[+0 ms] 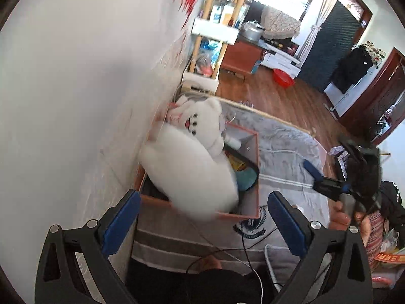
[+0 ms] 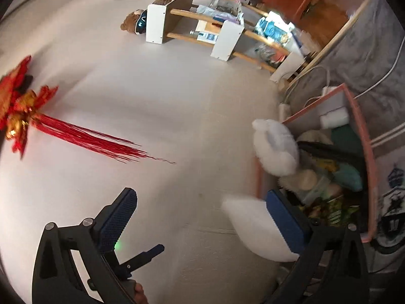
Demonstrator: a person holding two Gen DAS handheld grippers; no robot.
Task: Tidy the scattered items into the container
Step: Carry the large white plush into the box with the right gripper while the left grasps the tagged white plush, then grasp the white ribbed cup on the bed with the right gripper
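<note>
Blue pads of the left hand-held gripper stood spread and empty at the bottom of its frame. Just beyond them, toward centre, lay the plush, mostly inside the box, its long axis running from lower right up to its face at upper left, its rump overhanging the near rim. That gripper looked nearer; the right hand-held gripper, also spread and empty, sat at the box's side.
</note>
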